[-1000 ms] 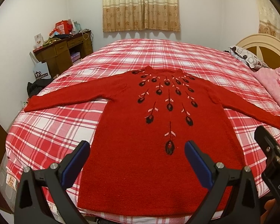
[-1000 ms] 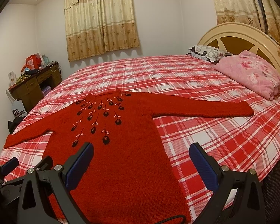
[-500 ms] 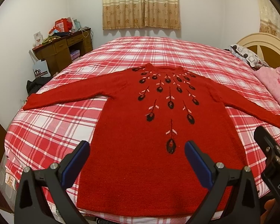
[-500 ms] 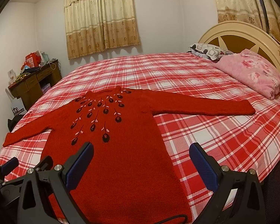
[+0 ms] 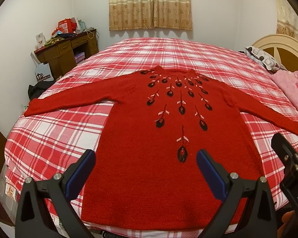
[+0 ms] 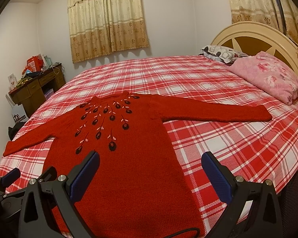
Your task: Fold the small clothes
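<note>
A red knitted sweater with black and pink flower embroidery lies flat, front up, on the bed, both sleeves spread out sideways. My left gripper hovers open above the sweater's lower body, near the hem, with nothing between its blue pads. My right gripper is open too, over the sweater's lower right edge and the bedsheet, holding nothing. The right gripper's body shows at the right edge of the left wrist view, and the left gripper's at the lower left of the right wrist view.
The bed has a red and white plaid sheet. A pink folded quilt and a patterned pillow lie by the cream headboard. A cluttered wooden desk stands by the wall at left.
Both views have shifted slightly; the sweater sits a little higher in the left wrist view. Both grippers stay open, and the sweater has not moved.
</note>
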The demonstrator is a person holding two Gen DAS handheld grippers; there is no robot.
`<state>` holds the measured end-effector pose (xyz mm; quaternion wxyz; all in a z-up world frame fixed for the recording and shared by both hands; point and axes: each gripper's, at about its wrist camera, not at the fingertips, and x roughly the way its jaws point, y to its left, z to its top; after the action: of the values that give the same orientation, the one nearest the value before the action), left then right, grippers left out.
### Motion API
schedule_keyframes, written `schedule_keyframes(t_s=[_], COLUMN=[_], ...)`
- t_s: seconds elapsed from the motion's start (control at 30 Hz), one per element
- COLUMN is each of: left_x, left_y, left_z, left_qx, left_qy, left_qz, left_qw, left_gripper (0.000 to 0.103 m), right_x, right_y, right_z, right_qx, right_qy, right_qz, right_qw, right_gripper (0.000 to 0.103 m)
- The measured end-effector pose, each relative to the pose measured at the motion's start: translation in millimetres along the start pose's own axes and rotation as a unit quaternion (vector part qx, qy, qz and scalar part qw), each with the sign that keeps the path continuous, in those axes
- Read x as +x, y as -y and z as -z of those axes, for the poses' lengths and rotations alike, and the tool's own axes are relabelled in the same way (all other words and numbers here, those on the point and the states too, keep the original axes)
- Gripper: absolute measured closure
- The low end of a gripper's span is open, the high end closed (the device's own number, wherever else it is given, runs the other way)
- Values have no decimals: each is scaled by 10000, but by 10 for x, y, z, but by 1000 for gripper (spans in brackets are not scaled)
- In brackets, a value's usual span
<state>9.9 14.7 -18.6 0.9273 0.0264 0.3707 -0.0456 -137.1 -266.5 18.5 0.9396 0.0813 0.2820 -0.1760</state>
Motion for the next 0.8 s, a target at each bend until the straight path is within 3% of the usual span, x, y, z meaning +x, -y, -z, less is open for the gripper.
schedule_keyframes(t_s=[0.57,0.8], left_x=[333,573], left_y=[26,46], left_z=[-2,-111], left_qx=[13,164], left_qy=[-272,-336], left_qz=[46,287], left_qw=[9996,9989], left_gripper=[0,0], right_x=[390,618], right_y=[70,407], right_z=[49,-182], right_qx=[0,83], right_qy=[-150,49], right_qz=[3,400], right_qw=[9999,9992], right_gripper=[1,1])
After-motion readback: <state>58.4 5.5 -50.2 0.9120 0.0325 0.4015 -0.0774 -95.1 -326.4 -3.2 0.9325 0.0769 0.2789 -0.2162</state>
